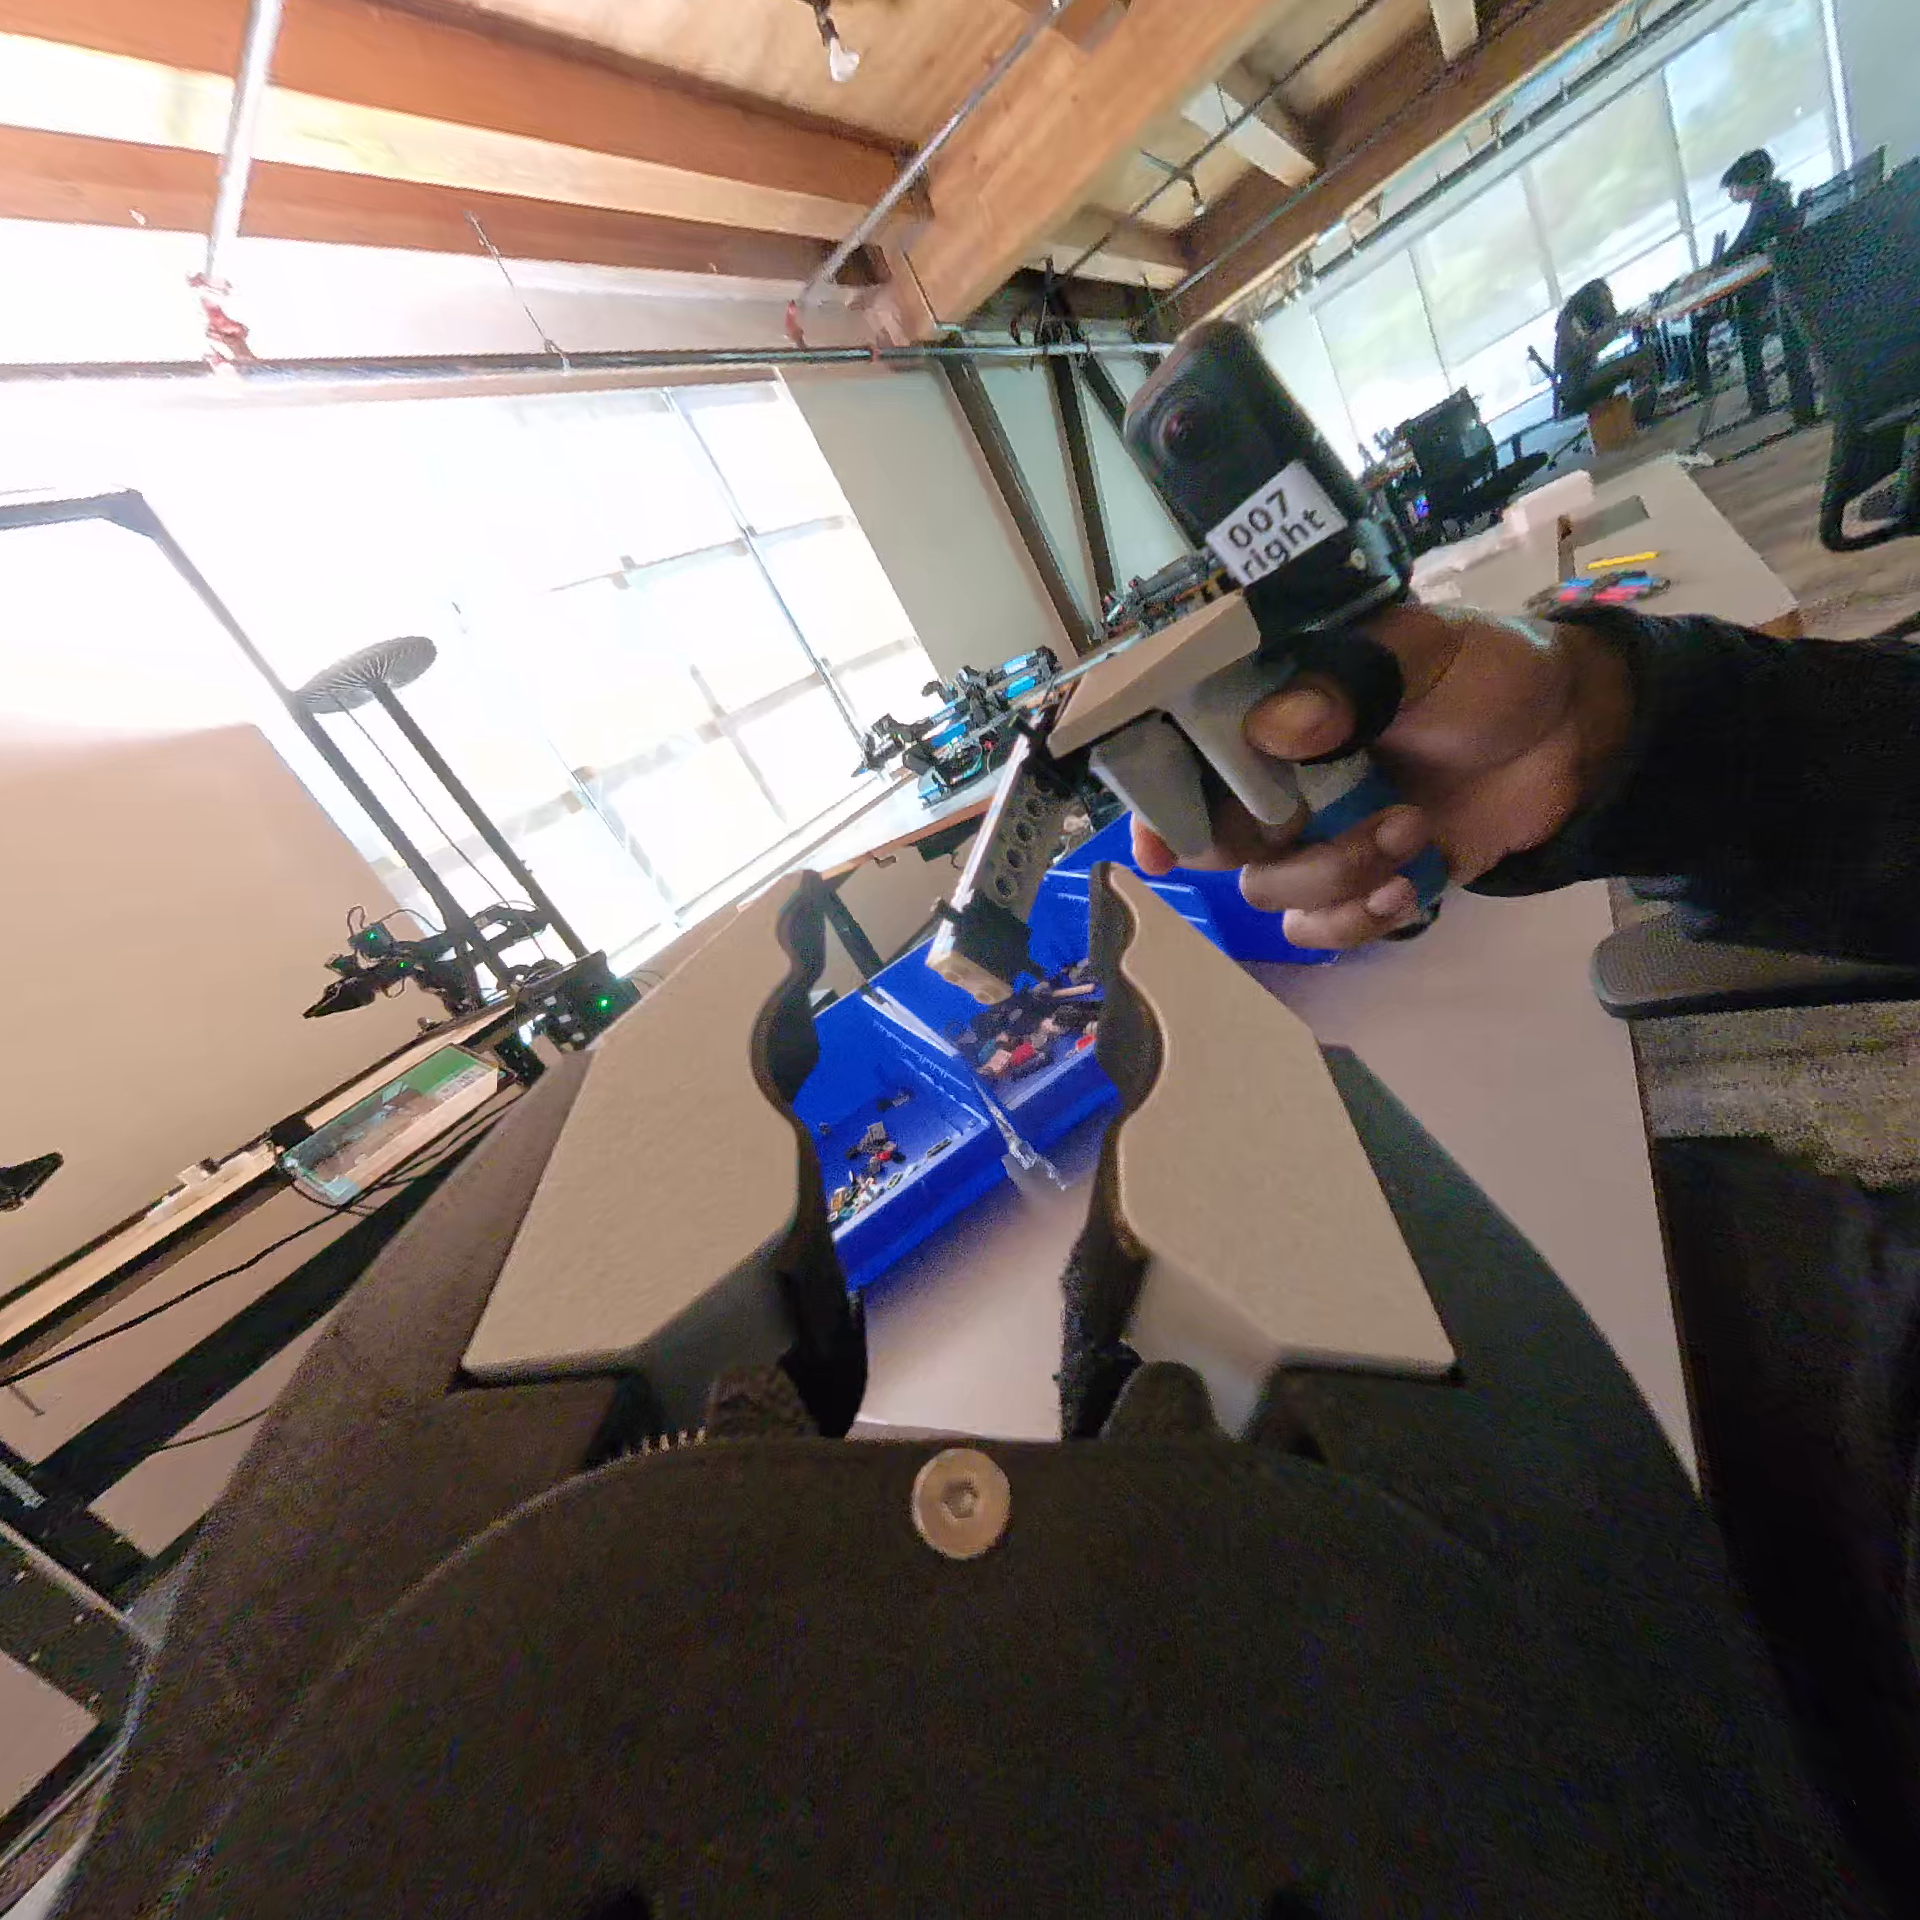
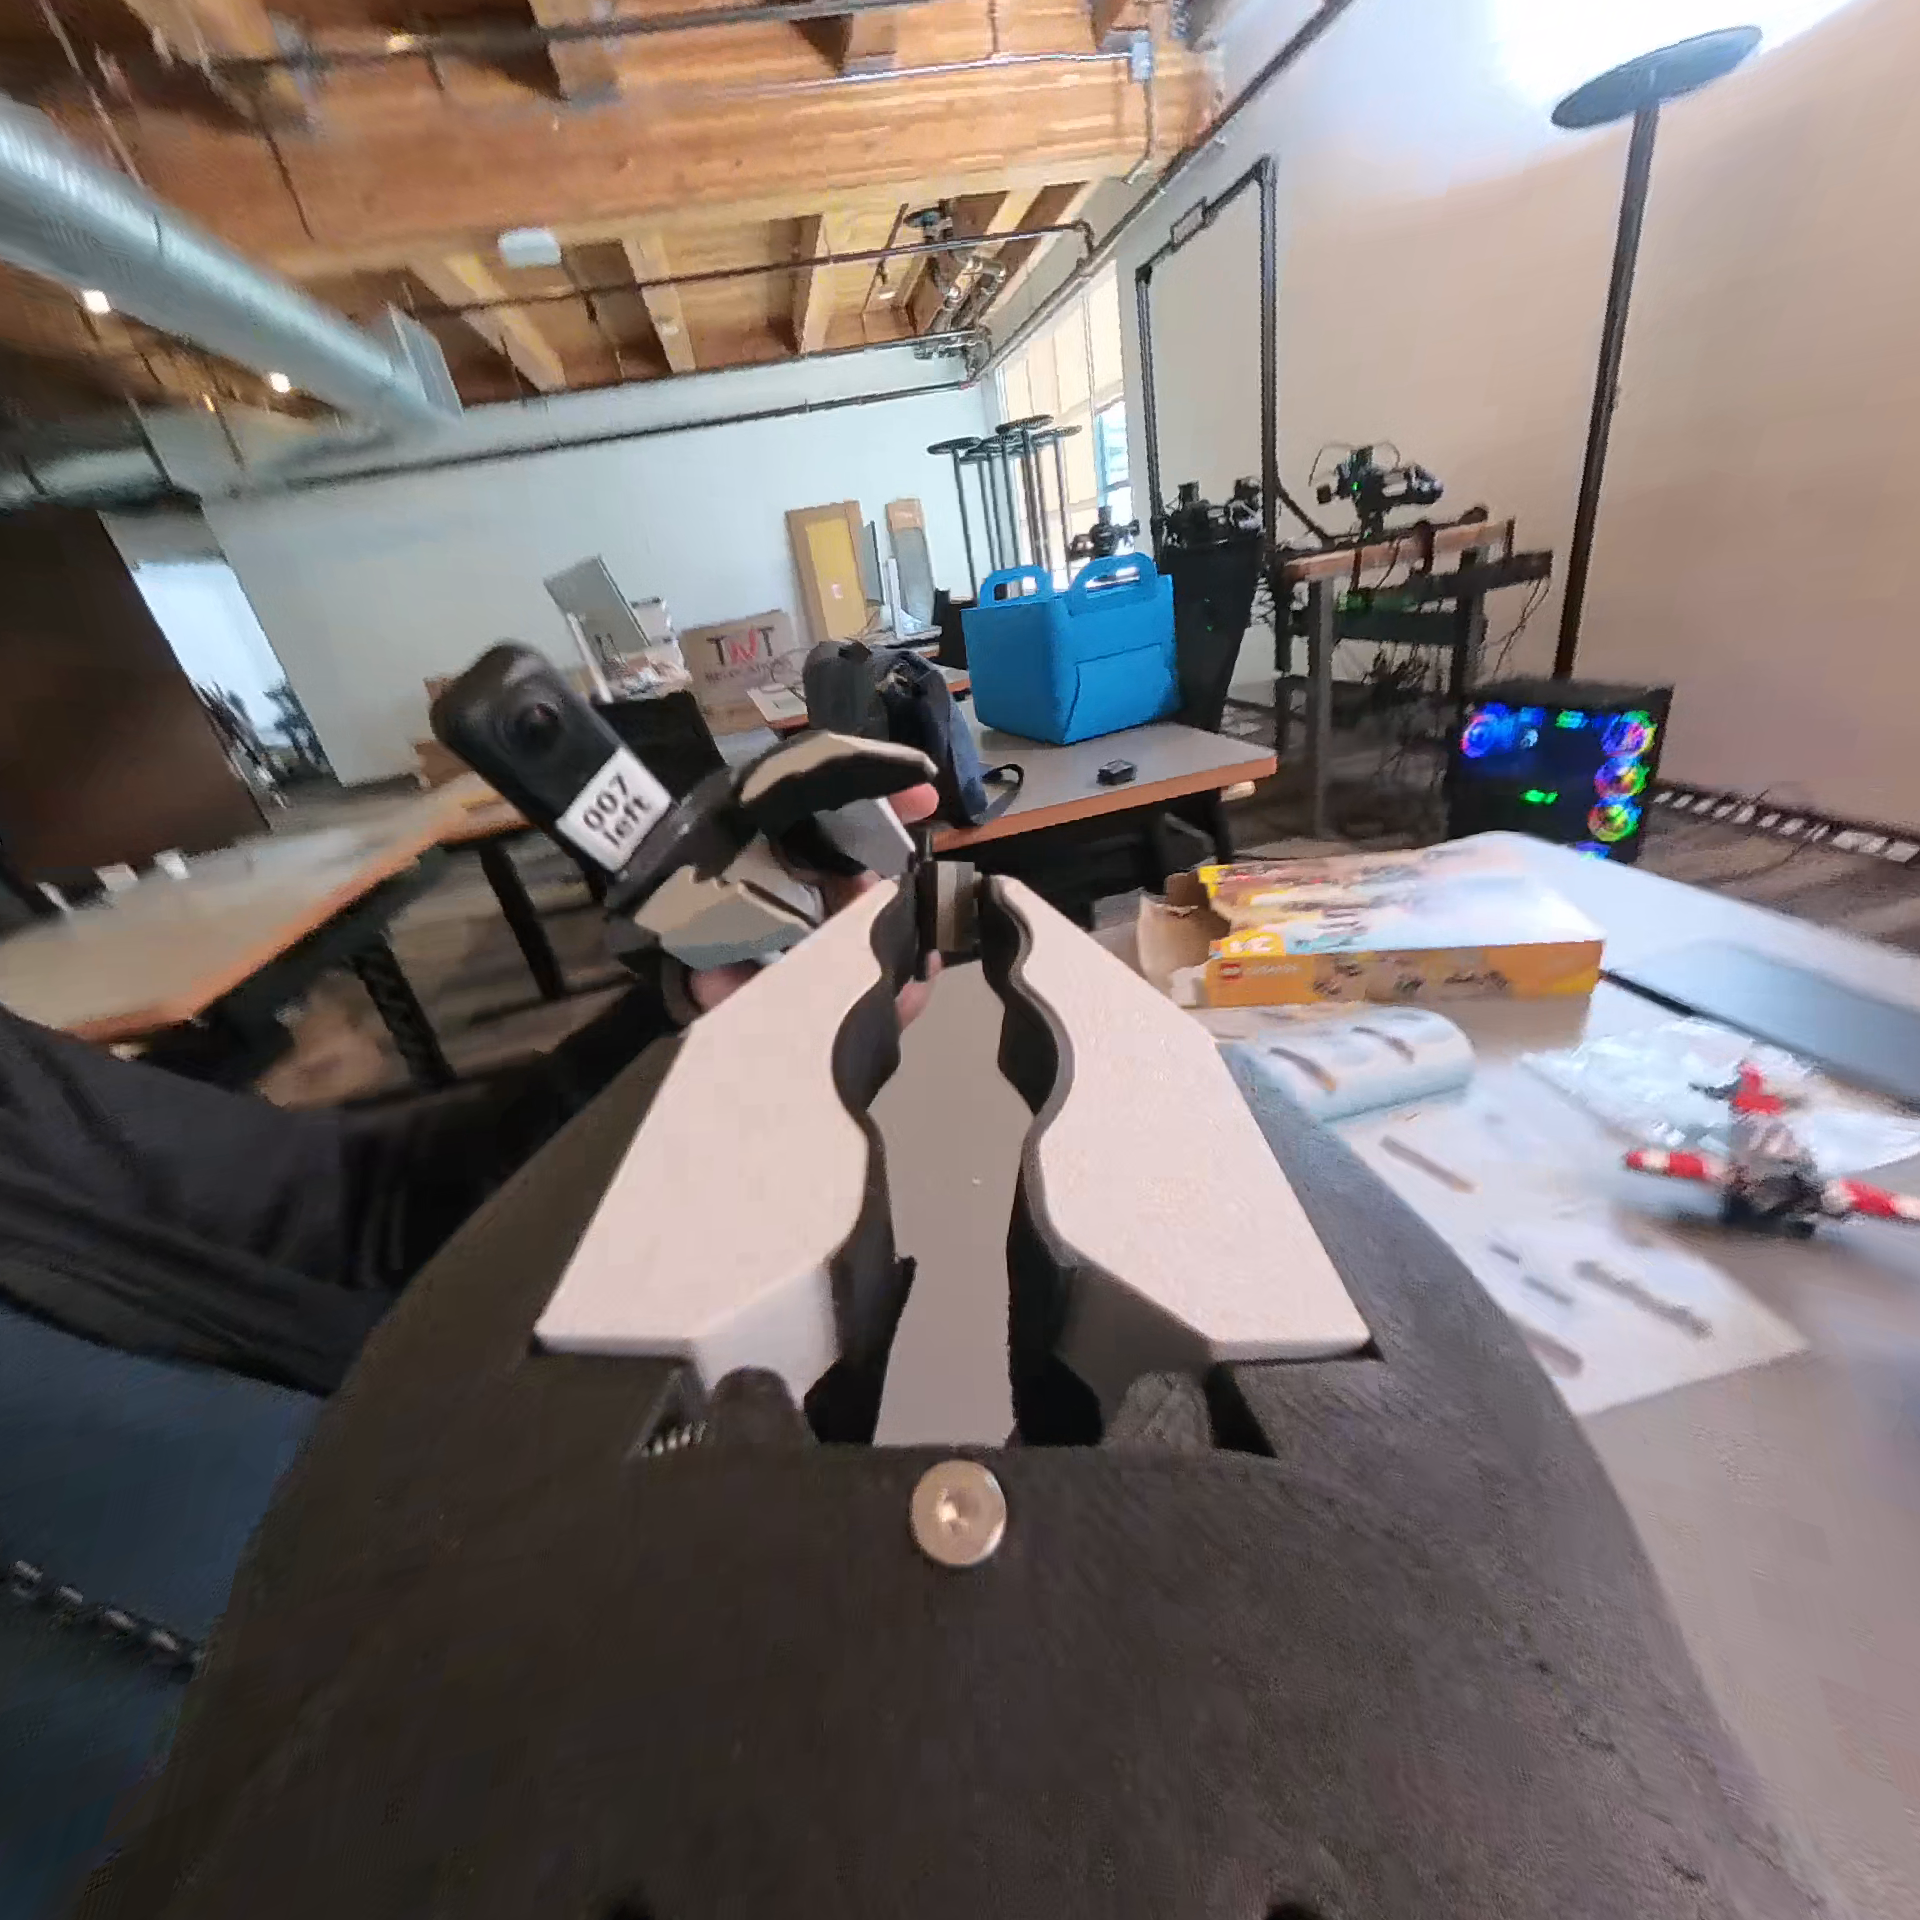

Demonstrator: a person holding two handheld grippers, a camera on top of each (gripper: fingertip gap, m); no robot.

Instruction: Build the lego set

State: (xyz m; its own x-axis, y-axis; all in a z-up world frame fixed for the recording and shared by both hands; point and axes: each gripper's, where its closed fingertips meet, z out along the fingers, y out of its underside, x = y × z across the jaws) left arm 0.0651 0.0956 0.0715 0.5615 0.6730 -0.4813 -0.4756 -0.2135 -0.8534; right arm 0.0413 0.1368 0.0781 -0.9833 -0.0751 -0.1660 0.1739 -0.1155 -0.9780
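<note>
My right gripper (image 2: 945, 902) is shut on a small grey lego assembly (image 2: 948, 914) at its fingertips. In the left wrist view the right gripper (image 1: 1060, 753) is held by a hand and points down-left. There the assembly (image 1: 1003, 857) shows as a grey brick with holes, a white strip and a tan piece at its lower end. My left gripper (image 1: 956, 896) is open and empty, just below and in front of the assembly. It also shows in the right wrist view (image 2: 821, 842), held up close to the right fingertips.
Blue bins (image 1: 935, 1226) holding several loose lego pieces sit on the grey table (image 1: 1455, 1091) beyond the left gripper. On the right lie a yellow lego box (image 2: 1392, 940), printed instruction sheets (image 2: 1579, 1278), plastic bags and a red-and-white part-built model (image 2: 1766, 1184). A black office chair (image 1: 1745, 966) stands by the table edge. My hands' fingertips stand some 6 cm from each other.
</note>
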